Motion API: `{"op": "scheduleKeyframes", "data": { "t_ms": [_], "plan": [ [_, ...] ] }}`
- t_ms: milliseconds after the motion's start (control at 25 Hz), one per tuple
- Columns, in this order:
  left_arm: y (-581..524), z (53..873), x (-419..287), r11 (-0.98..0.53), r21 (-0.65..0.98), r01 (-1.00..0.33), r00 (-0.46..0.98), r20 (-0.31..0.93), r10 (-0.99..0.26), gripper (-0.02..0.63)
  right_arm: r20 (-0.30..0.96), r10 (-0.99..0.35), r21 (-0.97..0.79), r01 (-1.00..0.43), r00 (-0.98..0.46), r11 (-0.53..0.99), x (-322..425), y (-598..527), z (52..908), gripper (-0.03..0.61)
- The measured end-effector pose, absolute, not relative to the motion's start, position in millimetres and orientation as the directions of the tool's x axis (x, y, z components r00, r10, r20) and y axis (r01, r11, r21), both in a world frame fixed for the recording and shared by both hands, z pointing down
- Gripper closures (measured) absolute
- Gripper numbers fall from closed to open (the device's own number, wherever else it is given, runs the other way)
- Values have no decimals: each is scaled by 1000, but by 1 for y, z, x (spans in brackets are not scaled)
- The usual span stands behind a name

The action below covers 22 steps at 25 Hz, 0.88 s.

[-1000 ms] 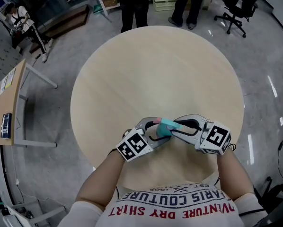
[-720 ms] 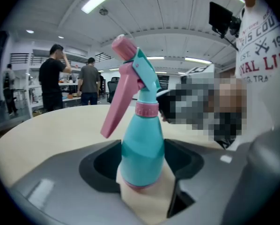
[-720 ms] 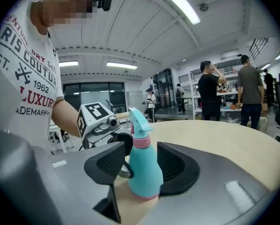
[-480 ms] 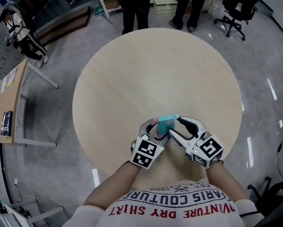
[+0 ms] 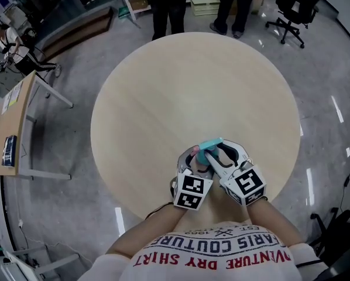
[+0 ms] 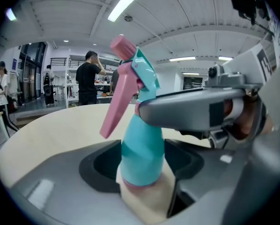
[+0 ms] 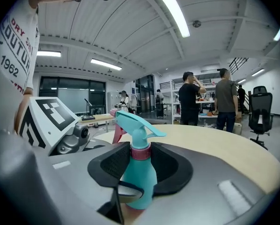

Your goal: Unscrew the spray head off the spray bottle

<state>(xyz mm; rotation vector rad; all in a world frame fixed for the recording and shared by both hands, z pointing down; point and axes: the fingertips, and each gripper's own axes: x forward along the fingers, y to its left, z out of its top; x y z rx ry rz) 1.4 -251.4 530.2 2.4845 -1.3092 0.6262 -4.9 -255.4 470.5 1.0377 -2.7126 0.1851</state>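
1. Bright, even indoor light, cast by ceiling strip lamps [image 7: 173, 12] overhead.
2. Glare streaks on the glossy floor [image 5: 336, 107].
3. Gripper views bow hard at their edges; the nearest foreground is soft.

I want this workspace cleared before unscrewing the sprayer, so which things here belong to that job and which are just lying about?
Belongs to the job:
- spray bottle
- spray head
- round table under them

Just about:
- office chair
- side desk
- people standing beyond the table
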Motion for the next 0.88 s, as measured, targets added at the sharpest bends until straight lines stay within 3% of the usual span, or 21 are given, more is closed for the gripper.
{"op": "scheduleKeyframes", "data": {
  "t_ms": [200, 560, 720, 880],
  "plan": [
    [-252, 531, 8, -661, 38, -750, 597, 469, -651, 330, 254, -547, -58, -578, -797, 814, 1, -256, 471, 445],
    [-213, 528, -7, -950, 37, -311, 859, 439, -265, 331, 284, -148, -71, -175, -947, 982, -18, -214, 467, 446],
    [-229, 530, 0, -956, 41, -291, 857, 455, -242, 331, 265, -138, -85, -166, -954, 982, -11, -230, 469, 445],
    [-228, 531, -1, -934, 51, -353, 847, 441, -296, 331, 233, -194, -135, -229, -953, 964, -8, -228, 468, 430]
  ]
}}
